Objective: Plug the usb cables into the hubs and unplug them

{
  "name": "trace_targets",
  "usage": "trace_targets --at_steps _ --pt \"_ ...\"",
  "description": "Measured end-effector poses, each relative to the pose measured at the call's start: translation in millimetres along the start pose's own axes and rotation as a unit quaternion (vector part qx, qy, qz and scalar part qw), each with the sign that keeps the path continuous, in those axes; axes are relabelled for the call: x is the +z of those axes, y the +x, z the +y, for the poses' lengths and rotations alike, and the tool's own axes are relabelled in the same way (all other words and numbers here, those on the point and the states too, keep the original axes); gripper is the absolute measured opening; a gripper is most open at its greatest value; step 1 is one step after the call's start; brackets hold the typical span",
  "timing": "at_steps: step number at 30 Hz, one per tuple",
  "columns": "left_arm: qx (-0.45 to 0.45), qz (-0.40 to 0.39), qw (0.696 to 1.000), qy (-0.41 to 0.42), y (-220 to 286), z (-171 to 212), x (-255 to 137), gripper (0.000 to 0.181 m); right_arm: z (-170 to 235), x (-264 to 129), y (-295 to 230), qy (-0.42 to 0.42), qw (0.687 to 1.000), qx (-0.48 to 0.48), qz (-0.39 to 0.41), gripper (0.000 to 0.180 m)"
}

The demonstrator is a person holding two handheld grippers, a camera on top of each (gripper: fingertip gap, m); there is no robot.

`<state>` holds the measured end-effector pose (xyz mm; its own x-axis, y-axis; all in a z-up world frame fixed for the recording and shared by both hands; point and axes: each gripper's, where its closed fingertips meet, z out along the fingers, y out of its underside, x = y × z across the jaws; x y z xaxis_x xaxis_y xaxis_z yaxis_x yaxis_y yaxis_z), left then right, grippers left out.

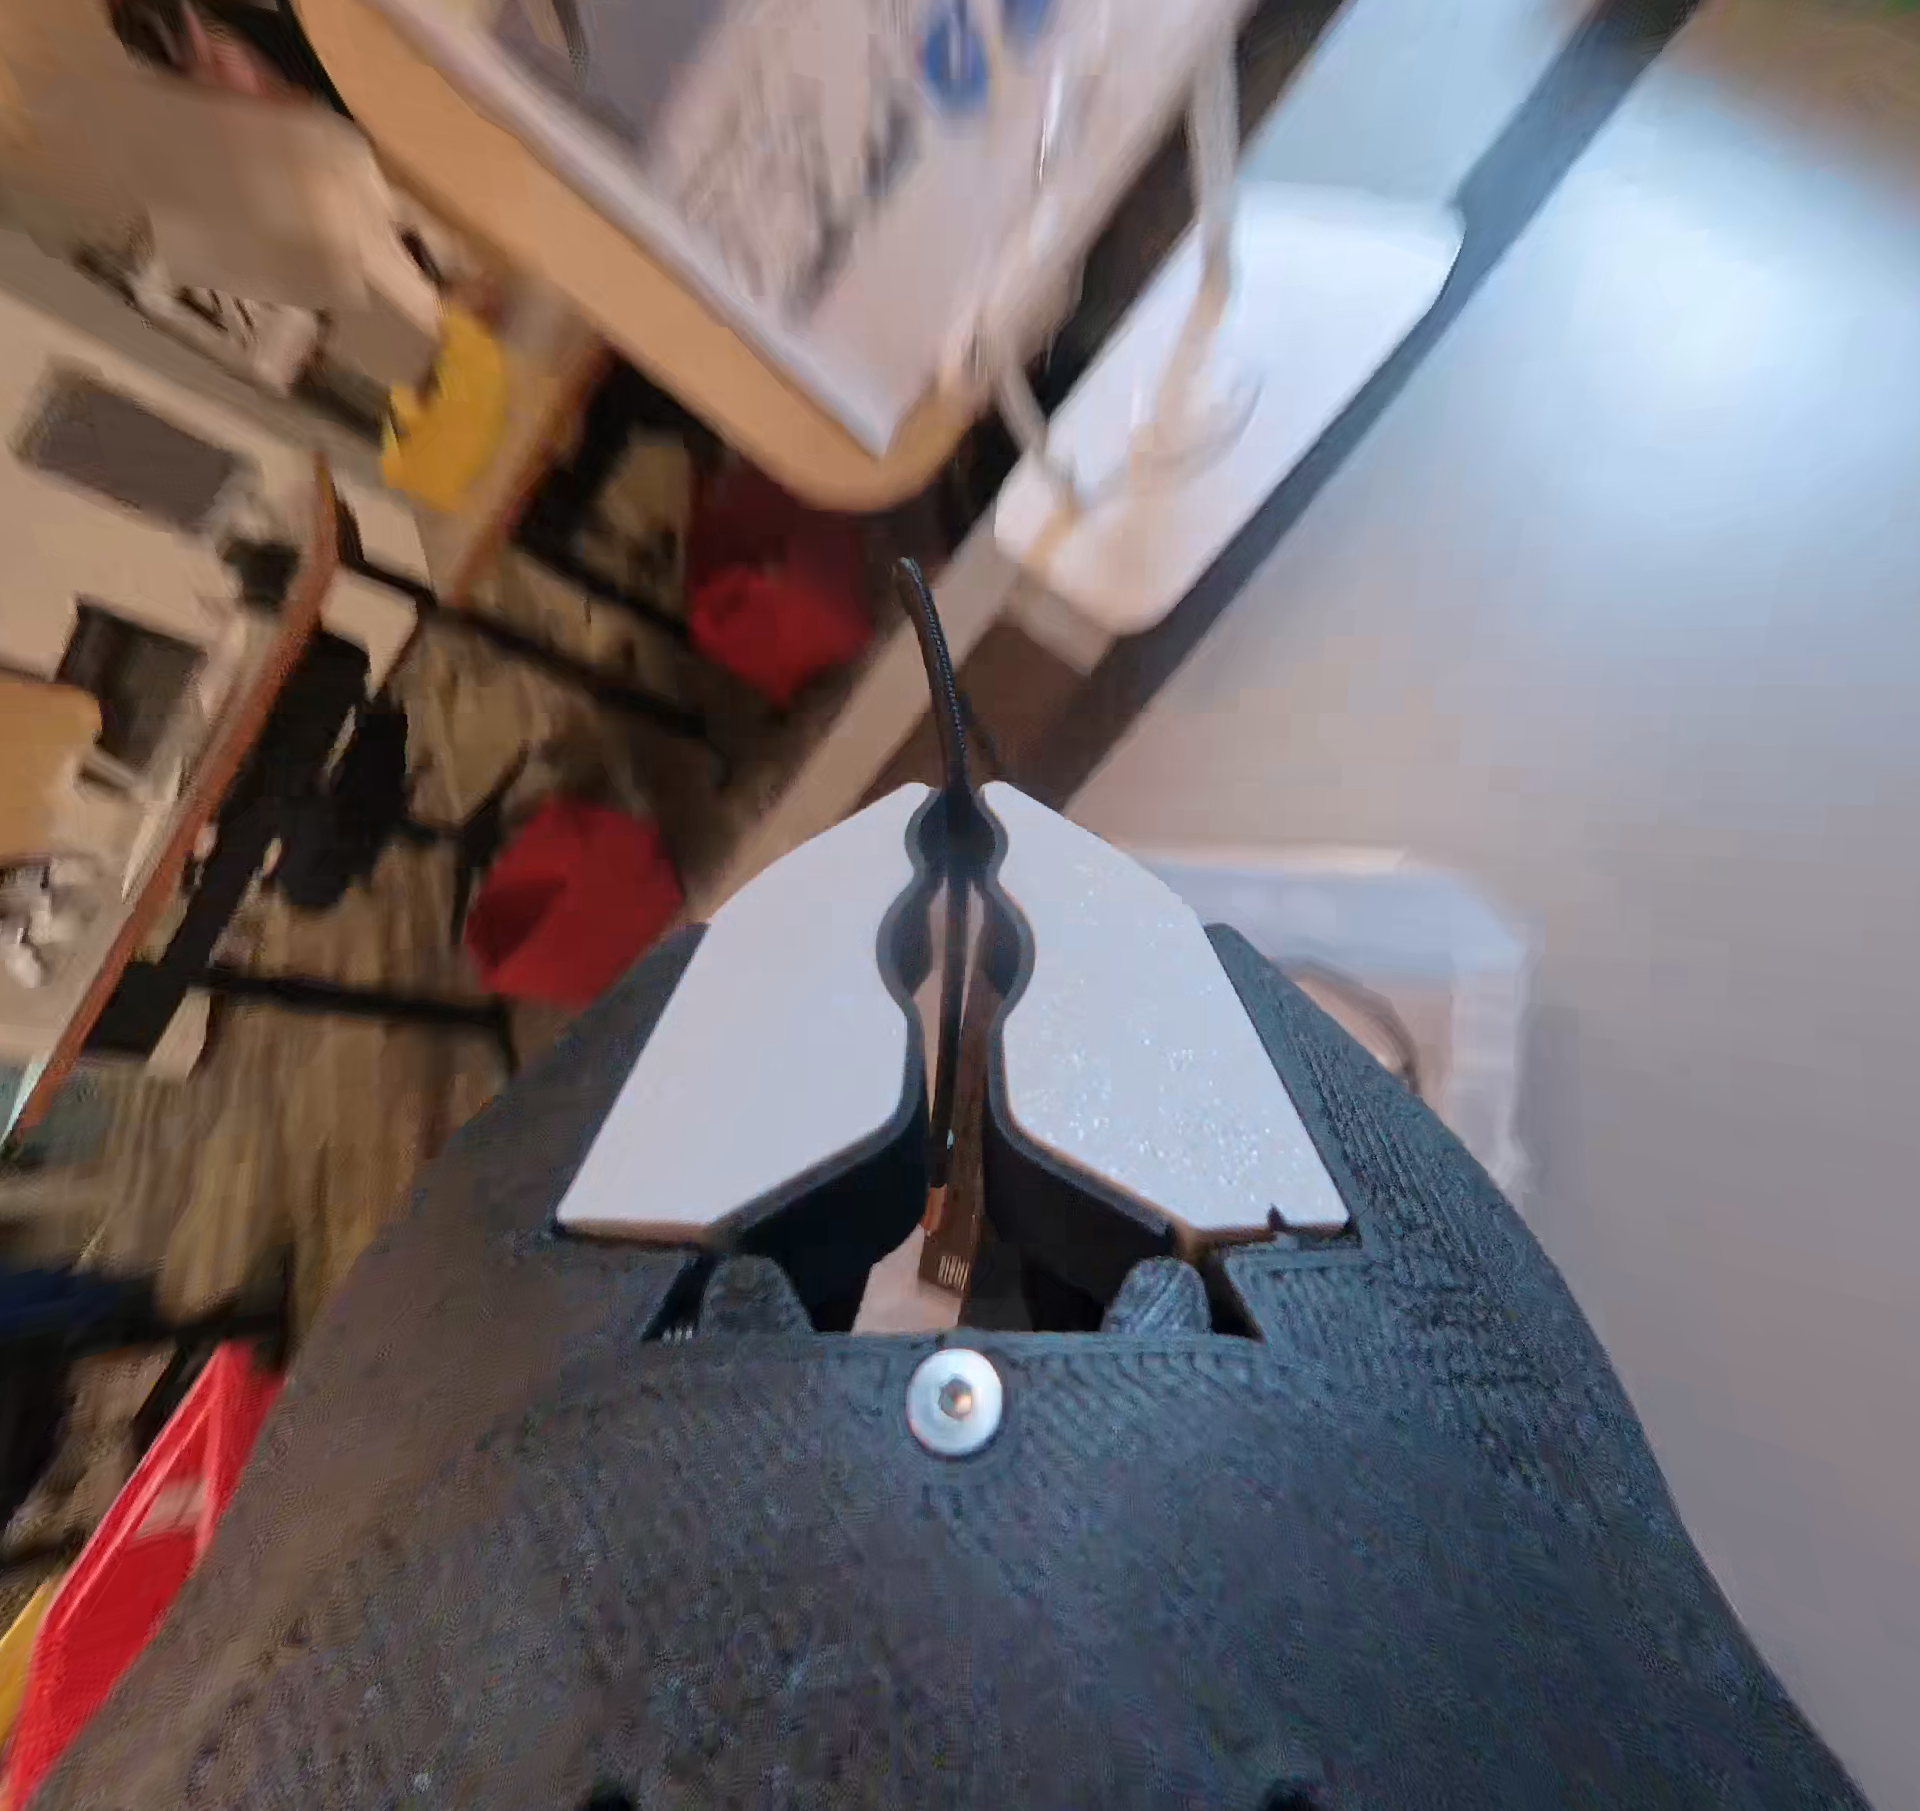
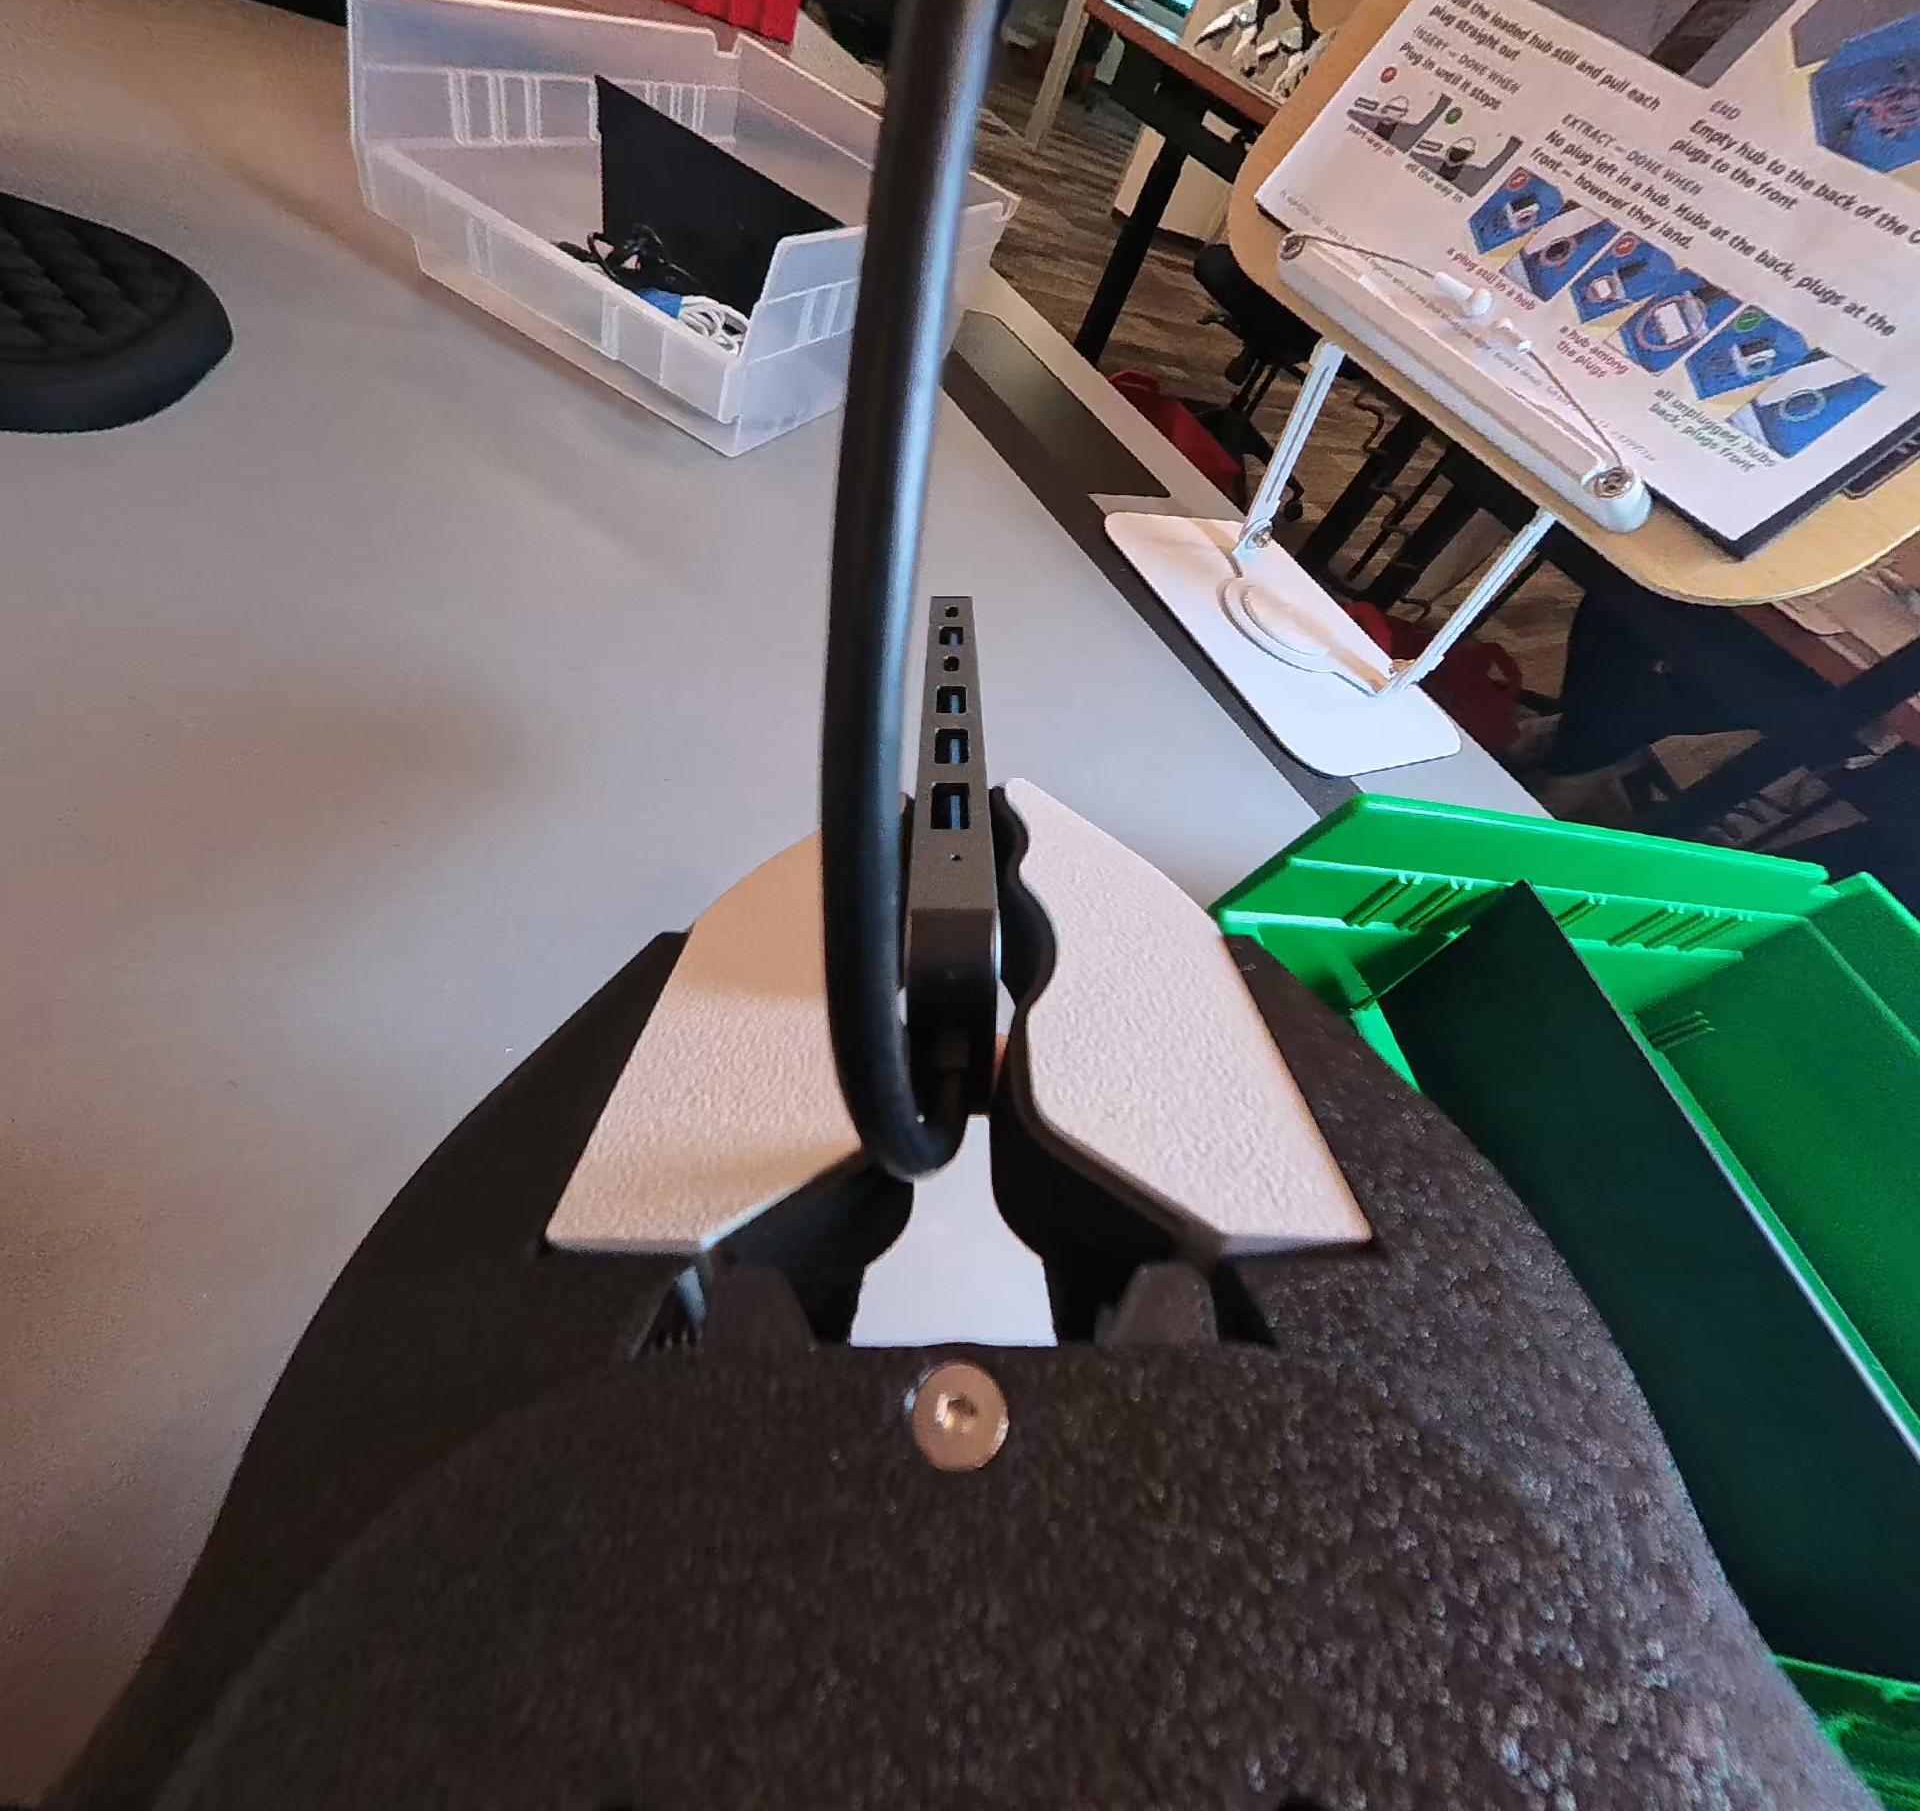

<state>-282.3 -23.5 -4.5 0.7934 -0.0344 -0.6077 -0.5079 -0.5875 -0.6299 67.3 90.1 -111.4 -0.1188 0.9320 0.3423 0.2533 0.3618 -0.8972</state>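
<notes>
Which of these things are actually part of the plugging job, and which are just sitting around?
In use: black hub clamped in the right gripper; thin black cable pinched in the left gripper.

Lying about: clear bin, green bin, instruction sheet on stand.

Your right gripper [image 2: 951, 826] holds the hub [image 2: 954, 805] up over the table [image 2: 416, 722], with the hub's cable [image 2: 883, 514] looping up on its left. Behind it to the left, a bin [image 2: 644, 234] sits on the table with cables [image 2: 665, 291] in it. Another bin [image 2: 1558, 982] lies just to your right. A stand [image 2: 1288, 618] is behind that one, at the table's edge.
</notes>
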Motion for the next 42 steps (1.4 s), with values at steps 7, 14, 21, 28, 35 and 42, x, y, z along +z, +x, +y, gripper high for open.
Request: trace_targets --at_steps 7,14,21,28,35,42 --pt "0.073 0.122 0.969 0.202 113 -94 -64 0.005 3 -2 10 -0.005 1.000 0.018 0.011 0.013" --pt "0.136 0.276 0.931 0.199 264 -78 -48 0.005 8 -6 18 -0.009 0.999 0.024 0.024 0.013" --pt "0.196 0.395 0.883 0.161 343 -40 -46 0.005 12 -2 18 -0.014 0.999 0.022 0.024 0.012" --pt "0.211 0.485 0.839 0.127 370 -14 -51 0.008 14 -1 18 -0.015 0.999 0.022 0.024 0.012" --pt "0.067 0.530 0.830 0.164 343 -38 -60 0.027 13 -3 19 -0.010 0.999 0.021 0.025 0.013" --pt "0.026 0.440 0.897 0.047 307 -4 -16 0.036 13 -2 15 -0.015 0.999 -0.002 0.028 0.011"
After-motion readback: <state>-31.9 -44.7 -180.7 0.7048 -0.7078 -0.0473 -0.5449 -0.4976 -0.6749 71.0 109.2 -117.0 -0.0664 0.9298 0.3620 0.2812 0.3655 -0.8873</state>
